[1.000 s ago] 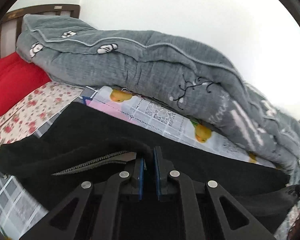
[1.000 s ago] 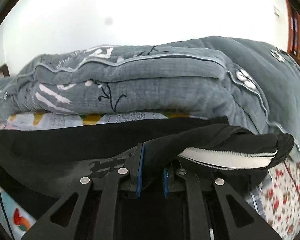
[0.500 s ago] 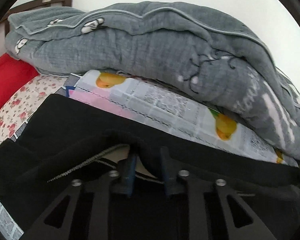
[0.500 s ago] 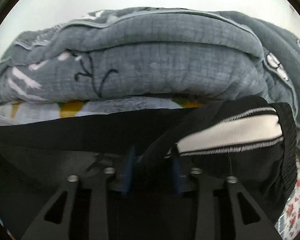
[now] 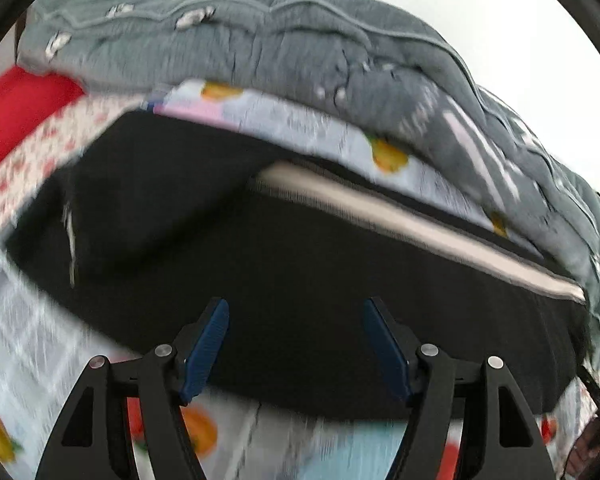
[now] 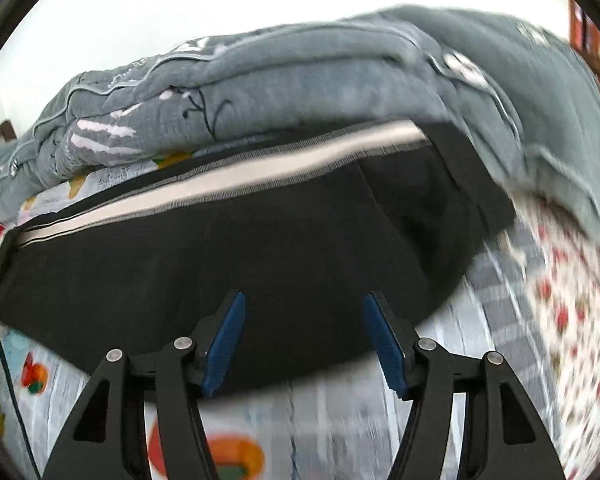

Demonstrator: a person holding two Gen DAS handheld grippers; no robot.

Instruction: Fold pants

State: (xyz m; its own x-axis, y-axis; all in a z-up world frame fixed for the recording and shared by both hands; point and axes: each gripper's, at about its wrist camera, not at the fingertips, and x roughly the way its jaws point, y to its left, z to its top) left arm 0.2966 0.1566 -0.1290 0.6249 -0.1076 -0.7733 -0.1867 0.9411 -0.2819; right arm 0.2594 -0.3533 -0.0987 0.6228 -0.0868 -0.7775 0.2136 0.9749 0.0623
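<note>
Black pants (image 5: 308, 292) folded flat across mid-frame on the fruit-print sheet (image 5: 300, 452), white stripe (image 5: 412, 220) along the far edge, grey quilt (image 5: 300, 60) bunched behind. Left gripper (image 5: 296, 340) at bottom centre, blue pads spread wide, holding nothing. Right gripper (image 6: 304, 336) likewise spread and empty over the pants (image 6: 240, 264). Only in the left view: red pillow (image 5: 16, 108) at upper left. Only in the right view: floral sheet (image 6: 568, 320) filling the right side.

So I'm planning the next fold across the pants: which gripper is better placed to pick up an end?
Probably the right gripper: jaws open, with the pants end close beside it. The left gripper faces mid-fabric.
</note>
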